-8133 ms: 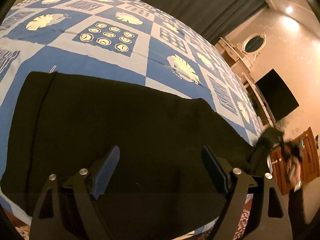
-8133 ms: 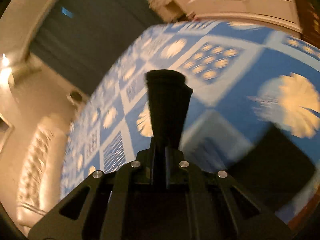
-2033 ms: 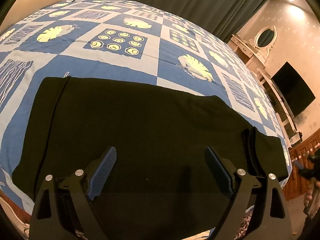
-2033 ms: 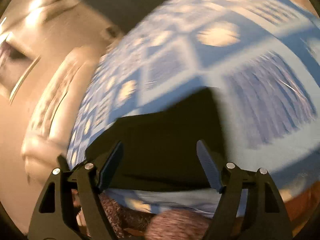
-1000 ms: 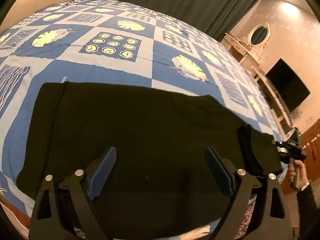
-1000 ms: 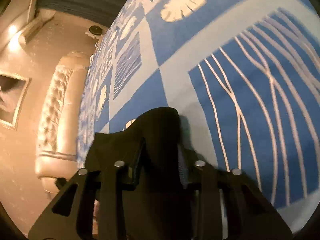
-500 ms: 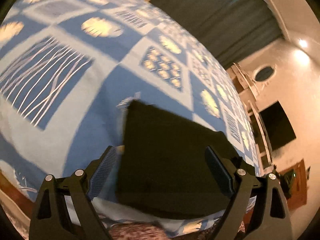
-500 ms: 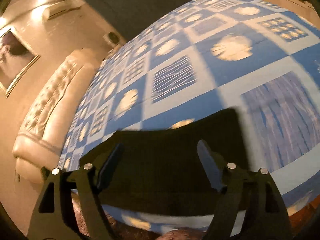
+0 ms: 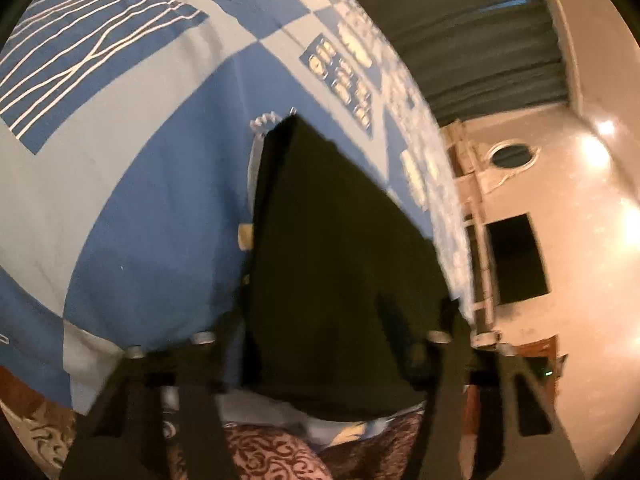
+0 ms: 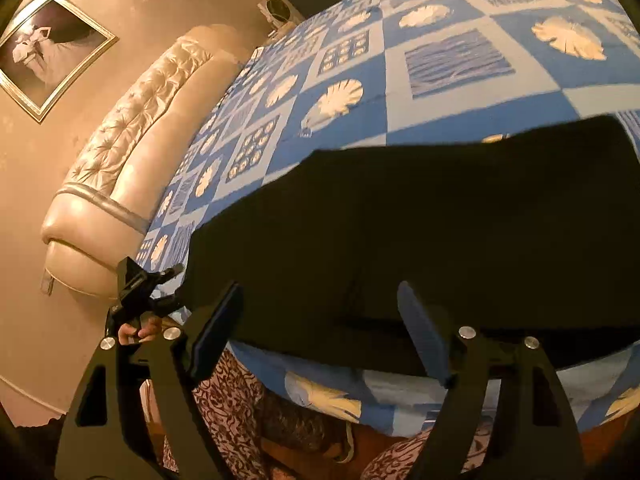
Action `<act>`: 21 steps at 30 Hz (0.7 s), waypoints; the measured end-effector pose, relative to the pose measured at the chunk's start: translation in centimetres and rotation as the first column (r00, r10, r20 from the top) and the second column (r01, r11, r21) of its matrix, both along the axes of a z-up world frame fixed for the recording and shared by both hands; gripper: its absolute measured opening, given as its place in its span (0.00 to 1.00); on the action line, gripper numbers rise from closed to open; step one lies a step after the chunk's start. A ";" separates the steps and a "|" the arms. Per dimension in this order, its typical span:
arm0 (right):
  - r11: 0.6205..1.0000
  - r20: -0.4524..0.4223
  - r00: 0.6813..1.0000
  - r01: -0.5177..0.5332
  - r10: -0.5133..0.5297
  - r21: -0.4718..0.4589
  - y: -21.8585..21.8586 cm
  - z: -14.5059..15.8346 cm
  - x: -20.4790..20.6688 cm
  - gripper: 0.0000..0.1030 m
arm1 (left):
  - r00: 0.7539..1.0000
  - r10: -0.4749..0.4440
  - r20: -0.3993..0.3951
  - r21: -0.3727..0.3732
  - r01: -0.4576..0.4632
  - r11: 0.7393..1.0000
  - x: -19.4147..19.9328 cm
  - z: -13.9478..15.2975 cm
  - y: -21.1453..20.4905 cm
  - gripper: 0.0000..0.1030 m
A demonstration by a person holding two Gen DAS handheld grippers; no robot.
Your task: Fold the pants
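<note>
The pants lay flat as a dark slab on the bed, near its close edge, over a blue and pale checked cover with leaf and wave prints. In the right wrist view they spread wide across the frame, their near edge running just above the cover's hanging border.

The right gripper hung over that near edge with its jaws wide apart, nothing between them. Its blue pads stood clear of the cloth.

The left gripper showed at the left end of the pants in the right wrist view, held in a hand beside the padded headboard. Its tips sat at the cloth's corner. In its own blurred view the left gripper straddled the end of the pants; its jaws seemed spread, but I could not tell for sure, since the fingers merged with the black cloth.

A framed picture hung on the wall above the headboard.
</note>
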State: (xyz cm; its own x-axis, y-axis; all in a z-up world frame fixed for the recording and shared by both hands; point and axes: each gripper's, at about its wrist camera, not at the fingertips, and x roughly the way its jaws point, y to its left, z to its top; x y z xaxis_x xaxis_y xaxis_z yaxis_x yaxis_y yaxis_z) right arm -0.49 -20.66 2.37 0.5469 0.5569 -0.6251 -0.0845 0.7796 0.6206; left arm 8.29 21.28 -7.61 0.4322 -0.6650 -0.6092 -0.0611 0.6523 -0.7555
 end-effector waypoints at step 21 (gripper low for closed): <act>0.993 0.034 0.998 0.060 -0.057 -0.101 -0.2 0.3 -1.6 0.78 | 0.983 -0.080 0.165 0.019 0.078 0.997 0.2 9.7 -4.5 0.13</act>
